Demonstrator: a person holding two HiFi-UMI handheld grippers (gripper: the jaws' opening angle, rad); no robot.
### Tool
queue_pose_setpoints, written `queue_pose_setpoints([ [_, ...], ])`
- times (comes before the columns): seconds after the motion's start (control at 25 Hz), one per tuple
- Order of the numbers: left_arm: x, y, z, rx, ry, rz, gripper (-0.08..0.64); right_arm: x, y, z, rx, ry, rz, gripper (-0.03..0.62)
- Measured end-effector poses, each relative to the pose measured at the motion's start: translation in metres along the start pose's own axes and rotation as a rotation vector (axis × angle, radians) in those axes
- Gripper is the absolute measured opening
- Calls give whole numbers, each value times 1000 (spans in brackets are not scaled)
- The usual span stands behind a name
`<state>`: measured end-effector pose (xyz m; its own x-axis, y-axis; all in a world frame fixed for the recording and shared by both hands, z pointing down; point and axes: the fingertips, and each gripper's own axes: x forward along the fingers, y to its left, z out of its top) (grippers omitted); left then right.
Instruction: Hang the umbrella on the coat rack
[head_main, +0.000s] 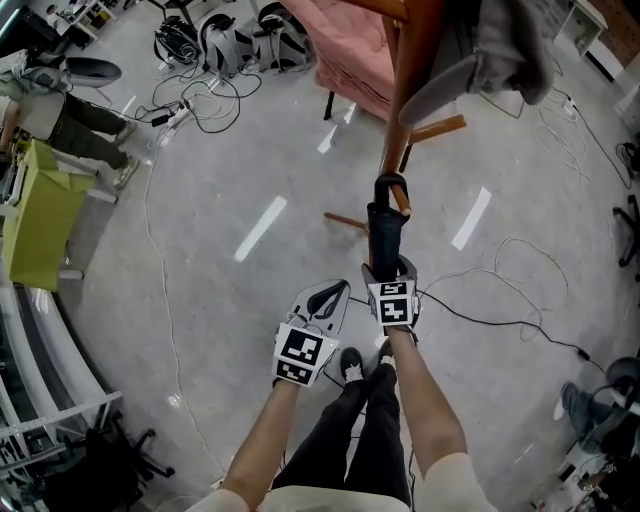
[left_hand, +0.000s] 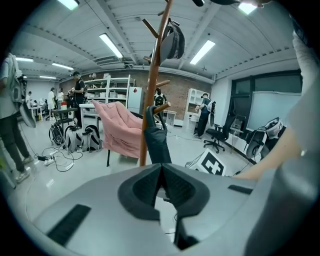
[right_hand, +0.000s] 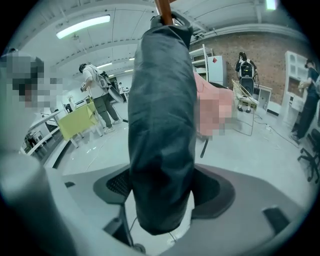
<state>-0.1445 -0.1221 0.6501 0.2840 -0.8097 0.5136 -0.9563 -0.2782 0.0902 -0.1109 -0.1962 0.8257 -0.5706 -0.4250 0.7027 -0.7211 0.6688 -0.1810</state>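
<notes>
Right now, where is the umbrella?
In the head view the umbrella hangs just right of centre, handle against the wooden coat rack, lower end between the jaws of the right tool.

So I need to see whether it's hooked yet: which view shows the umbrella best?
The left gripper view: the umbrella shows from the side, upright against the coat rack. The head view shows it foreshortened from above. The right gripper view shows only its dark fabric, close up between the jaws.
</notes>
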Motion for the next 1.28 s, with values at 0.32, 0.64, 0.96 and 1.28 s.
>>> queue_pose_setpoints([
  [0.32, 6, -9, 0, -3, -14, 14, 8, -21, 4, 3, -1, -48, 7, 327],
  [0.64, 4, -22, 14, -1, -35, 37, 8, -60, 11, 2, -6, -94, 42, 327],
  [0.96, -12, -23, 37, -70, -79, 75, 8, -123, 20, 5, -107, -114, 74, 327],
  [1.28, -41, -25, 51, -125, -88, 113, 8, -169, 28, 25, -139, -134, 69, 327],
])
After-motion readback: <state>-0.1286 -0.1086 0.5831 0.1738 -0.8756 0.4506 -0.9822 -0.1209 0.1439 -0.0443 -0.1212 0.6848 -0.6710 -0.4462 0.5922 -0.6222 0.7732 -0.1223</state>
